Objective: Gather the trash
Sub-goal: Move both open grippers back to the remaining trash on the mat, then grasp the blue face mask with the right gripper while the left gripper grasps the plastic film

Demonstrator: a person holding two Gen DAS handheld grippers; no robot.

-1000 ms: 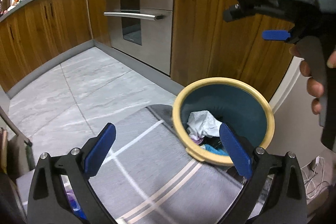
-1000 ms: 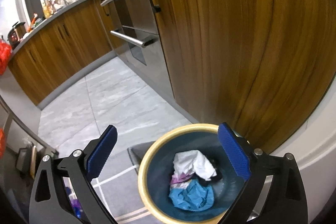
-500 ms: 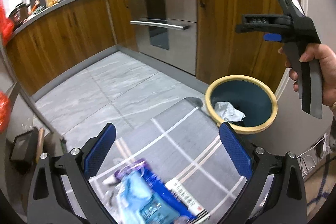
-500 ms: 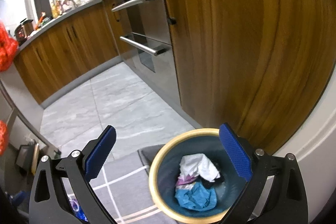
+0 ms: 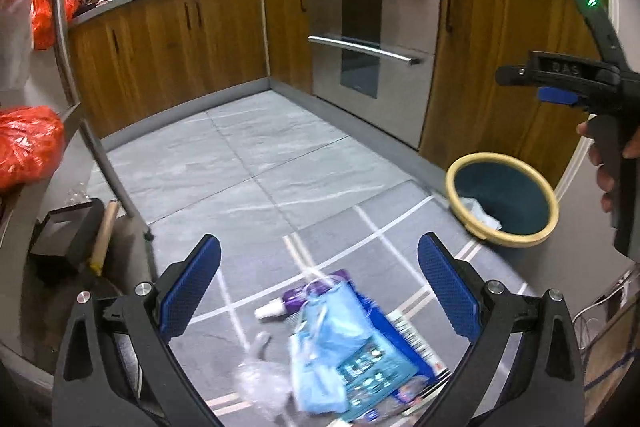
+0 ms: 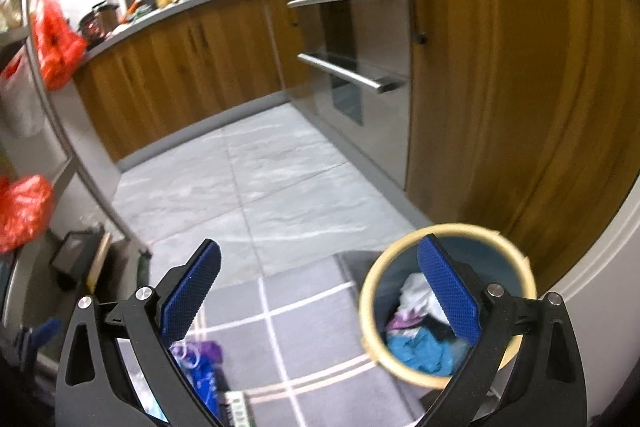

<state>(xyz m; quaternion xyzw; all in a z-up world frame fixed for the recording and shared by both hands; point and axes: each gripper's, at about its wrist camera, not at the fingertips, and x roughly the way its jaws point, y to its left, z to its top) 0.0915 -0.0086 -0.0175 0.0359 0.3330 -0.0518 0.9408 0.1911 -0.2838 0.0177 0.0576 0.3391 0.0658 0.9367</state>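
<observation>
Hovered with fingers spread wide and empty, left tool (image 5: 318, 291) over wrappers (image 5: 340, 351) strewn on the rug (image 5: 360, 227), right tool (image 6: 318, 291) likewise apart above the part-filled bin (image 6: 446, 301) beside the cabinet (image 6: 500, 87), seemingly ready for another pickup.

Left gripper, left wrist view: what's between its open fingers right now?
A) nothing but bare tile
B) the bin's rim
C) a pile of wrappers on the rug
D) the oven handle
C: the left gripper is open over a pile of blue and purple wrappers lying on the grey rug; the bin sits apart, to the right.
</observation>
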